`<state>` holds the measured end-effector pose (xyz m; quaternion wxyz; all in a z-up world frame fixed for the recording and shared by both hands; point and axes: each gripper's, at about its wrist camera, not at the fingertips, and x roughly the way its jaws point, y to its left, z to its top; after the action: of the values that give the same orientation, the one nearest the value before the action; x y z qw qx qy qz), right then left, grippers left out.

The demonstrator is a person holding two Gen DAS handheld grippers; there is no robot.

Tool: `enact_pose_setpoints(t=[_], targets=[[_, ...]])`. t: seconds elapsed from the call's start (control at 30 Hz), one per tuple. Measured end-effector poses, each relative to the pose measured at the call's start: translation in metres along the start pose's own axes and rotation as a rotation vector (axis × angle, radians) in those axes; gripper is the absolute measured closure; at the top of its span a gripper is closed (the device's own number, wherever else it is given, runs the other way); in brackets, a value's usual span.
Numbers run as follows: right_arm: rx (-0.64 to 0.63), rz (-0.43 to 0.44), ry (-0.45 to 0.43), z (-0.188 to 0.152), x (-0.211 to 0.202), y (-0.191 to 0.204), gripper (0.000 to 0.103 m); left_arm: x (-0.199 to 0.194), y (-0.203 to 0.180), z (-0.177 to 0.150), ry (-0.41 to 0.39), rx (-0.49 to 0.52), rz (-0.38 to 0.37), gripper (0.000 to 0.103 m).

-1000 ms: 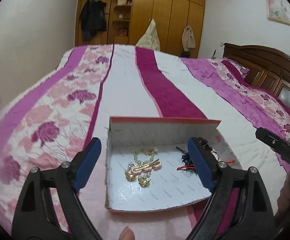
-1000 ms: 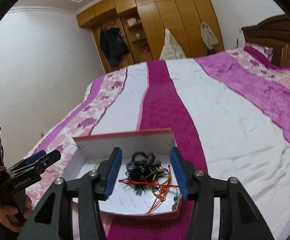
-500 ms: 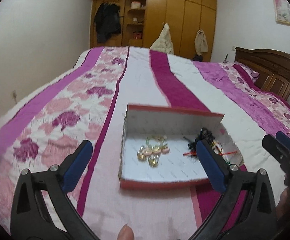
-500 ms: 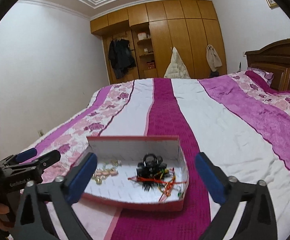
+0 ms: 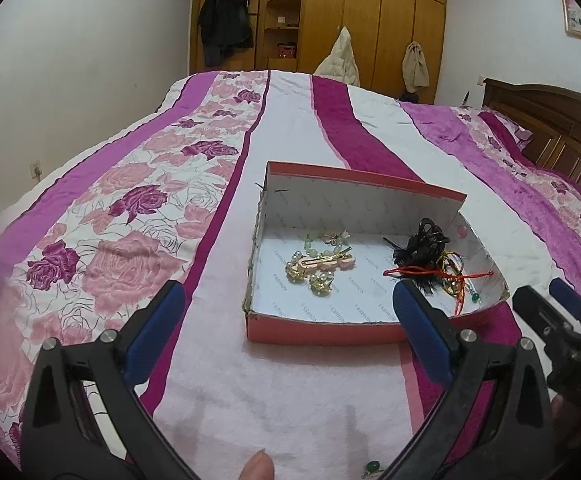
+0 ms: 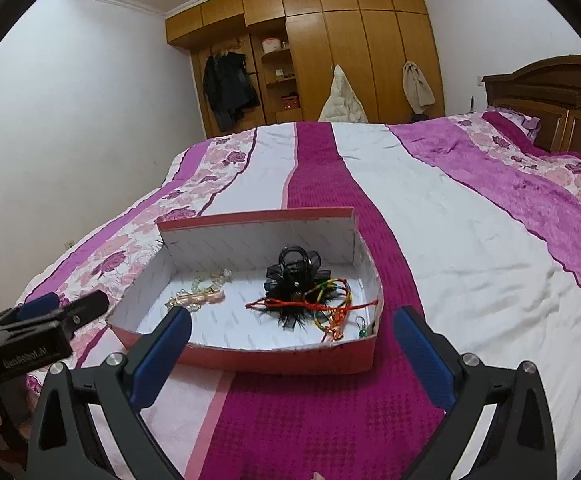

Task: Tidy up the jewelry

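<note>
Box [image 5: 322, 330] sits crosswise on the bed [image 5: 226, 392], just ahead of you.
Jewelry [image 5: 318, 264] left inside, hair ties [image 6: 310, 292] right; both grippers' fingers [image 5: 154, 332] [image 6: 422, 364] gape wide, empty; bare bed all round.

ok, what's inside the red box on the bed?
Inside the red box: gold pearl pieces and a pink hair clip at its left, a black hair claw on red cords at its right. Anything beneath that tangle is hidden.
</note>
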<state>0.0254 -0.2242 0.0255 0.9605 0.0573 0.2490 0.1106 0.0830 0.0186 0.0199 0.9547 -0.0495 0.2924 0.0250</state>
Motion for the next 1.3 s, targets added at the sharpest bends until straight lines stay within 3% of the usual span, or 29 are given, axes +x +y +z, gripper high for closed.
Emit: enact_pose_setpoints(t=[0.53, 1.3], targets=[[0.011, 0.004, 0.004, -0.0011, 0.0011, -0.0016, 0.000, -0.0014, -0.0027, 0.0024, 0.001, -0.020, -0.038, 0.007], [0.017, -0.002, -0.002, 0.0060, -0.0045, 0.0011, 0.000, -0.0008, -0.0025, 0.0039, 0.007, -0.021, -0.035, 0.007]])
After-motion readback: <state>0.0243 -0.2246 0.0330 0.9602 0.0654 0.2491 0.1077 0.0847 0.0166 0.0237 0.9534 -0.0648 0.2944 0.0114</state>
